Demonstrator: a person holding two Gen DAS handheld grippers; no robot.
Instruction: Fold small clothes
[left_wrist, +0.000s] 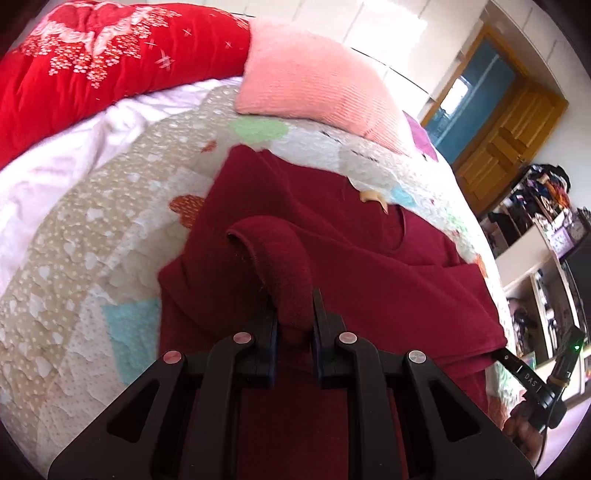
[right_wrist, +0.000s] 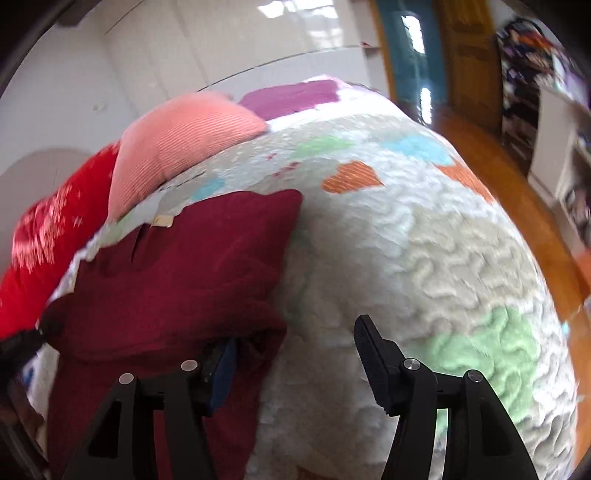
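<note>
Two grippers work our dark red garment (left_wrist: 369, 266), which lies on the quilted bed (left_wrist: 92, 258) near its right edge. Our left gripper (left_wrist: 295, 325) pinches a raised fold of it; our right gripper (right_wrist: 295, 354) stands half-wide over the garment's edge, gripping nothing.

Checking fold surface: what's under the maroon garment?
The maroon garment lies on a patchwork quilt. The quilt beneath it is covered, so anything there can't be seen.

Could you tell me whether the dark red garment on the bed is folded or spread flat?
Partly folded: the dark red garment lies in overlapping layers, one edge lifted by the left hand-held gripper.
</note>
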